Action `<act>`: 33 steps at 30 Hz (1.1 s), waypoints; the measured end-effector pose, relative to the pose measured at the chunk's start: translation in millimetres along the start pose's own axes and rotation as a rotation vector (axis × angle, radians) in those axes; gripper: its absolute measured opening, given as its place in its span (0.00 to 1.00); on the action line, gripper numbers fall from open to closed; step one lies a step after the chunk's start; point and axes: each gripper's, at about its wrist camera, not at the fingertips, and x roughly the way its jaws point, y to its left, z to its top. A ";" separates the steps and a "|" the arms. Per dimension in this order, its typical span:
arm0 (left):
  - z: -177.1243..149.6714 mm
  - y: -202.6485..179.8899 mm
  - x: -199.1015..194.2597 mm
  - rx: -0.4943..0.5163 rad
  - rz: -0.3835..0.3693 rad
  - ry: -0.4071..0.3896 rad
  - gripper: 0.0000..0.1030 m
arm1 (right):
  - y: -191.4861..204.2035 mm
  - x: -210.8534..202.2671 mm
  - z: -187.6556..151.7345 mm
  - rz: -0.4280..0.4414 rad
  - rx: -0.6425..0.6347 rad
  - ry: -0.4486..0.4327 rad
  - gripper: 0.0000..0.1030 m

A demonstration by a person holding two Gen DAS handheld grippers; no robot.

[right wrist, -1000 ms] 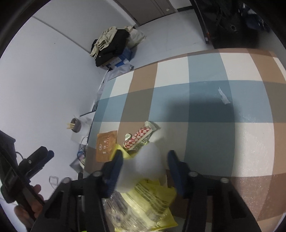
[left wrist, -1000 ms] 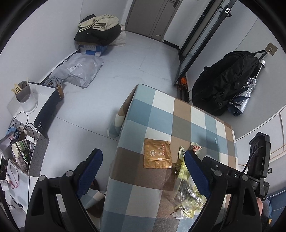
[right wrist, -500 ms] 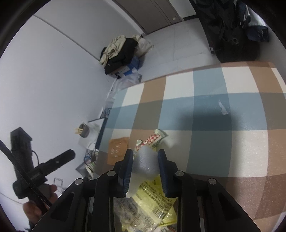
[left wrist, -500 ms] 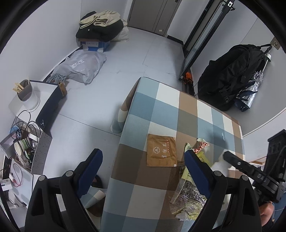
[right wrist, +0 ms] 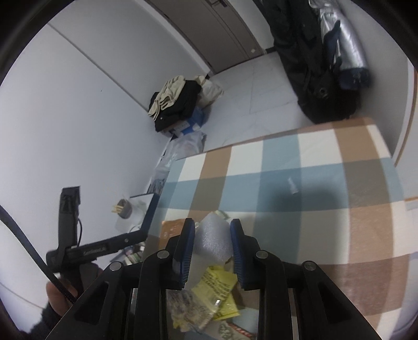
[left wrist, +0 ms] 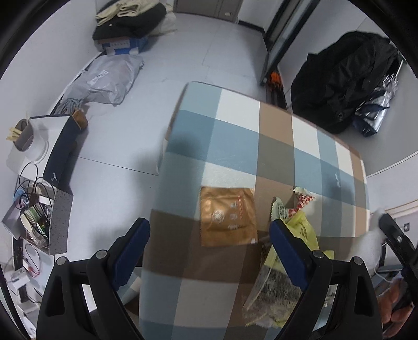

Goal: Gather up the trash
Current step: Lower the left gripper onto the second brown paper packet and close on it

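Note:
A checked tablecloth covers the table (left wrist: 235,146). On it lie a brown packet (left wrist: 227,217), a red-and-white wrapper (left wrist: 303,200), a yellow wrapper (left wrist: 304,230), a clear crumpled wrapper (left wrist: 277,295) and a small white scrap (left wrist: 337,180). My left gripper (left wrist: 209,245) hangs open above the brown packet, its fingers either side of it. My right gripper (right wrist: 213,230) is shut on a white foam piece (right wrist: 213,239), held up off the table above the yellow wrapper (right wrist: 219,285). The scrap (right wrist: 292,185) lies farther out on the cloth.
A black backpack (left wrist: 342,78) and a silver umbrella (left wrist: 378,104) hang by the far wall. Clothes on a box (left wrist: 130,23) and a grey bag (left wrist: 104,78) sit on the floor. A low shelf with a cup (left wrist: 28,141) and cables stands at the left.
My right gripper has closed on the foam piece and lifted it off the table. My left gripper has dropped closer to the table, over the brown packet.

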 end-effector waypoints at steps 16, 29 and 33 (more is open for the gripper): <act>3.4 -18.9 38.9 0.066 0.168 0.063 0.88 | -12.2 -18.8 -1.2 -0.026 -0.031 -0.028 0.26; 2.3 -30.7 42.1 0.158 0.184 0.044 0.86 | -11.9 -21.0 -2.0 -0.025 -0.036 -0.029 0.26; 0.0 -35.4 40.8 0.174 0.174 0.028 0.70 | -14.4 -21.1 -2.5 -0.029 -0.028 -0.026 0.26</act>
